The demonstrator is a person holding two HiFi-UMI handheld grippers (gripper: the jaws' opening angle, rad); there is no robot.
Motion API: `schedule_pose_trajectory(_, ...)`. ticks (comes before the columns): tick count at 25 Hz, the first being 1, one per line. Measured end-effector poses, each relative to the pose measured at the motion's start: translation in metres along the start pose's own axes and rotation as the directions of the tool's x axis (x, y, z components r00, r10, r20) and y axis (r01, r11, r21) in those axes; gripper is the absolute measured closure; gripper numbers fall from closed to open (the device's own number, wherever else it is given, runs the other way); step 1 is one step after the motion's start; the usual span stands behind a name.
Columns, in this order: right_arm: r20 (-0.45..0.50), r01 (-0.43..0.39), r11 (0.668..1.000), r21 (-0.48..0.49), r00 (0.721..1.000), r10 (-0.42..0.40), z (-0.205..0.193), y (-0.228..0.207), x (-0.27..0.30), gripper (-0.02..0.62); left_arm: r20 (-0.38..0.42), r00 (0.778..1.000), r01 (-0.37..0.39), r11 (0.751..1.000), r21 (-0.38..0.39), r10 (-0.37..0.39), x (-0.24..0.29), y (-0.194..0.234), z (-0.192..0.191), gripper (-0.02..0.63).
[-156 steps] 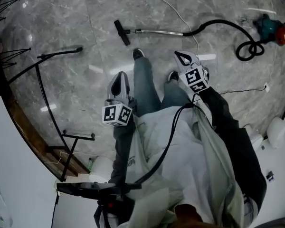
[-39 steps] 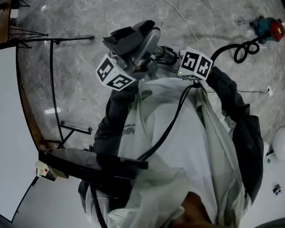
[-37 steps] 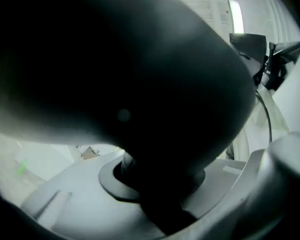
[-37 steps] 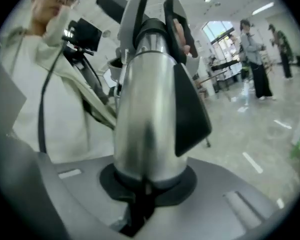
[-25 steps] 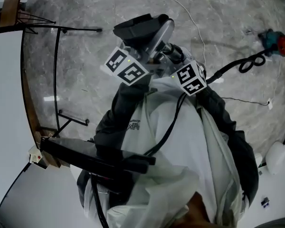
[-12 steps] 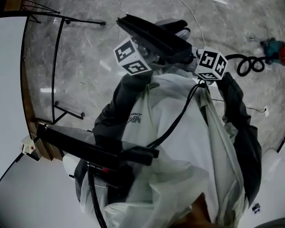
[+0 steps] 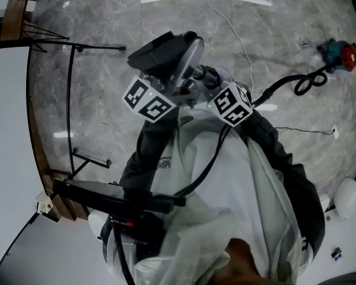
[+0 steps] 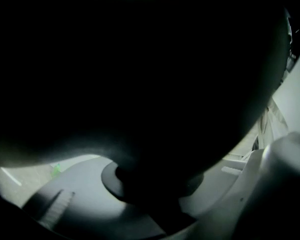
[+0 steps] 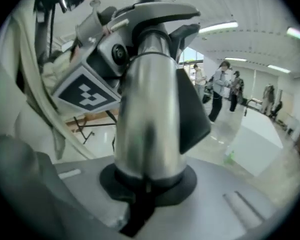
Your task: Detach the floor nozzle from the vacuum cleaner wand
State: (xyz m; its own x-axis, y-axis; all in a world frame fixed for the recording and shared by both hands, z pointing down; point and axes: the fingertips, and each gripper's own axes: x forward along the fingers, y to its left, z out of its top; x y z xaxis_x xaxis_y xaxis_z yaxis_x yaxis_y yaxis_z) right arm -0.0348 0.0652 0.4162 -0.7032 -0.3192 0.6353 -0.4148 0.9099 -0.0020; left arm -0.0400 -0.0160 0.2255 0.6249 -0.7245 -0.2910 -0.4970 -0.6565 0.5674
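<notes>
Nozzle (image 7: 164, 51) clamped in left gripper (image 7: 173, 79); right gripper (image 7: 204, 81), just right of nozzle, grips wand (image 9: 147, 124), whose length runs into nozzle

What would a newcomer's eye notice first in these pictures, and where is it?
First, the dark floor nozzle raised before the person's chest in the head view, clamped by the left gripper. Next, the shiny metal wand fills the middle of the right gripper view, standing between the right gripper's jaws. The red and teal vacuum cleaner lies far off on the marble floor, top right.
</notes>
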Motion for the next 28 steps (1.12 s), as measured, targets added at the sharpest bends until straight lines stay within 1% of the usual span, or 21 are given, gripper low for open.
schedule_pose_trajectory(1, 0.010, -0.093, 0.996, -0.004, 0.996, 0.093, 0.001, 0.008, -0.002, 0.557, 0.004, 0.999, 0.047, 0.999, -0.003, -0.047, -0.001, -0.006, 0.001, 0.525)
schedule_pose_trajectory(2, 0.014, -0.207, 0.978, -0.011, 0.978, 0.207, 0.000, 0.018, -0.007, 0.557, 0.012, 0.993, 0.121, 0.993, -0.008, -0.121, -0.003, -0.015, 0.001, 0.525)
schedule_pose_trajectory(3, 0.015, -0.336, 0.942, -0.020, 0.942, 0.337, -0.001, 0.029, -0.015, 0.557, 0.023, 0.975, 0.222, 0.975, -0.016, -0.222, -0.005, -0.027, 0.000, 0.525)
schedule_pose_trajectory(5, 0.011, -0.569, 0.821, -0.039, 0.822, 0.570, -0.003, 0.047, -0.036, 0.557, 0.049, 0.914, 0.404, 0.914, -0.033, -0.403, -0.008, -0.051, -0.002, 0.525)
schedule_pose_trajectory(6, 0.008, -0.640, 0.767, -0.041, 0.768, 0.641, -0.003, 0.050, -0.044, 0.557, 0.062, 0.891, 0.452, 0.891, -0.040, -0.449, -0.007, -0.058, -0.002, 0.525)
schedule_pose_trajectory(7, 0.004, -0.673, 0.739, -0.035, 0.739, 0.673, -0.003, 0.050, -0.048, 0.557, 0.075, 0.880, 0.474, 0.880, -0.045, -0.470, -0.006, -0.060, -0.002, 0.525)
schedule_pose_trajectory(8, 0.000, -0.669, 0.743, -0.024, 0.743, 0.669, -0.004, 0.047, -0.047, 0.557, 0.085, 0.880, 0.472, 0.880, -0.049, -0.468, -0.004, -0.060, -0.001, 0.525)
schedule_pose_trajectory(9, -0.002, -0.633, 0.774, -0.014, 0.774, 0.633, -0.004, 0.043, -0.043, 0.558, 0.092, 0.891, 0.450, 0.892, -0.053, -0.444, -0.002, -0.056, -0.001, 0.525)
schedule_pose_trajectory(11, -0.002, -0.487, 0.874, 0.002, 0.874, 0.487, -0.002, 0.034, -0.029, 0.558, 0.088, 0.940, 0.336, 0.940, -0.056, -0.330, 0.000, -0.041, 0.000, 0.522)
schedule_pose_trajectory(12, -0.002, -0.381, 0.925, 0.014, 0.925, 0.381, -0.002, 0.027, -0.021, 0.558, 0.071, 0.970, 0.238, 0.970, -0.053, -0.234, 0.000, -0.030, 0.000, 0.520)
schedule_pose_trajectory(13, -0.006, -0.260, 0.965, 0.029, 0.966, 0.260, -0.003, 0.020, -0.014, 0.558, 0.045, 0.992, 0.122, 0.991, -0.046, -0.120, 0.000, -0.016, -0.002, 0.520)
schedule_pose_trajectory(14, -0.013, -0.139, 0.989, 0.046, 0.990, 0.140, -0.005, 0.014, -0.007, 0.558, 0.016, 1.000, 0.010, 0.999, -0.040, -0.010, -0.001, -0.003, -0.004, 0.517)
schedule_pose_trajectory(15, -0.026, -0.036, 0.998, 0.061, 0.999, 0.037, -0.008, 0.008, -0.002, 0.558, -0.011, 0.997, -0.074, 0.996, -0.039, 0.074, -0.003, 0.008, -0.008, 0.514)
schedule_pose_trajectory(16, -0.041, 0.036, 0.997, 0.070, 0.999, -0.033, -0.011, 0.006, 0.001, 0.558, -0.029, 0.992, -0.122, 0.992, -0.041, 0.121, -0.005, 0.014, -0.011, 0.514)
schedule_pose_trajectory(17, -0.054, 0.069, 0.995, 0.073, 0.996, -0.066, -0.014, 0.005, 0.002, 0.558, -0.039, 0.990, -0.138, 0.989, -0.046, 0.136, -0.006, 0.017, -0.014, 0.512)
schedule_pose_trajectory(18, -0.060, 0.072, 0.995, 0.070, 0.996, -0.068, -0.016, 0.007, 0.003, 0.558, -0.040, 0.991, -0.131, 0.990, -0.051, 0.129, -0.008, 0.017, -0.015, 0.513)
schedule_pose_trajectory(20, -0.055, 0.020, 0.999, 0.048, 0.998, -0.017, -0.017, 0.011, 0.003, 0.558, -0.029, 0.997, -0.078, 0.996, -0.053, 0.077, -0.012, 0.012, -0.014, 0.515)
schedule_pose_trajectory(22, -0.036, -0.068, 0.998, 0.014, 0.997, 0.068, -0.017, 0.017, 0.002, 0.558, -0.012, 1.000, -0.007, 0.999, -0.042, 0.007, -0.013, 0.003, -0.014, 0.520)
schedule_pose_trajectory(24, -0.029, -0.191, 0.981, -0.016, 0.981, 0.191, -0.017, 0.026, 0.002, 0.557, 0.008, 0.997, 0.078, 0.996, -0.040, -0.078, -0.016, -0.007, -0.014, 0.523)
schedule_pose_trajectory(26, -0.029, -0.359, 0.933, -0.030, 0.933, 0.359, -0.016, 0.042, -0.003, 0.557, 0.035, 0.979, 0.200, 0.978, -0.050, -0.199, -0.022, -0.021, -0.012, 0.525)
schedule_pose_trajectory(28, -0.025, -0.511, 0.859, -0.020, 0.859, 0.511, -0.014, 0.055, -0.012, 0.557, 0.050, 0.956, 0.291, 0.955, -0.054, -0.288, -0.025, -0.033, -0.010, 0.526)
